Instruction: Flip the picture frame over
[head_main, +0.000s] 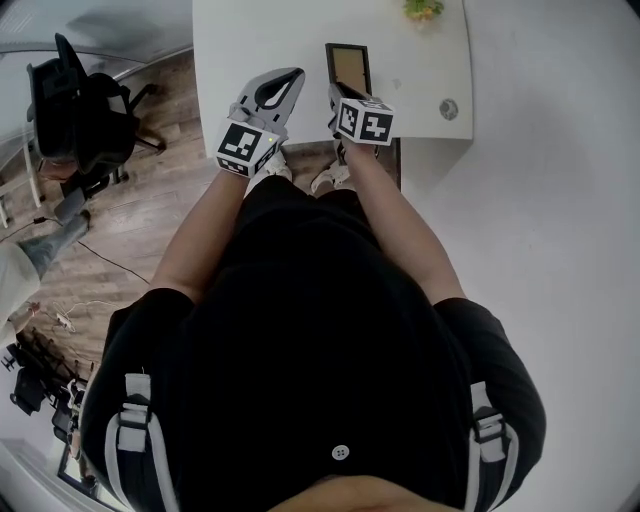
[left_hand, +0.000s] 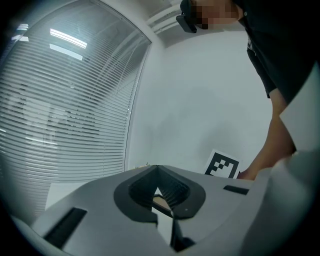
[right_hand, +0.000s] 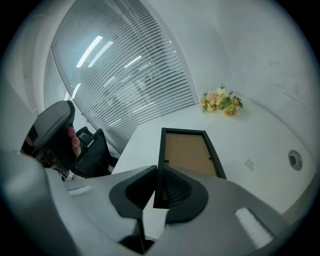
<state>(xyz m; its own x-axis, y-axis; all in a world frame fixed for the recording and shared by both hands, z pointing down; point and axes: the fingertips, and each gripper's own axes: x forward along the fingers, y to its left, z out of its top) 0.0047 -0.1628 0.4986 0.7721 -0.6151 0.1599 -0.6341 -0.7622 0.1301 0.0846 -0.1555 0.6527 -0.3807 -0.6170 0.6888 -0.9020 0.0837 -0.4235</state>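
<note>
Head view. White table (head_main: 250, 40) spans the top of the picture, above a wood floor (head_main: 150, 220), with a black chair (head_main: 80, 110) off to the left. I note the frame (head_main: 348, 68) toward the table's front edge, brown backing upward, with flowers (head_main: 423, 10) well beyond it. Left gripper (head_main: 288, 82) hangs just beside the frame's left side, apart from it. Right gripper (head_main: 338, 95) sits at the frame's near end.

Left gripper view. Jaws are together with nothing gripped; only a sliver of tan shows past their tips. Blinds (left_hand: 65, 110) and a bare wall fill the background. The right gripper's marker cube (left_hand: 221, 167) shows at the right.

Right gripper view. Jaws are clamped on the frame's near left corner, the black rim running between the pads. Backing board and its tabs face up. I cannot tell whether the near end is off the table.

Assessment. Grip is made. I judge the turn itself not done, since the frame reads close to flat with its back showing. Remaining: raise the gripped end, carry it over, set the frame down on its other face and let go. Left gripper is free to steady the rim.
</note>
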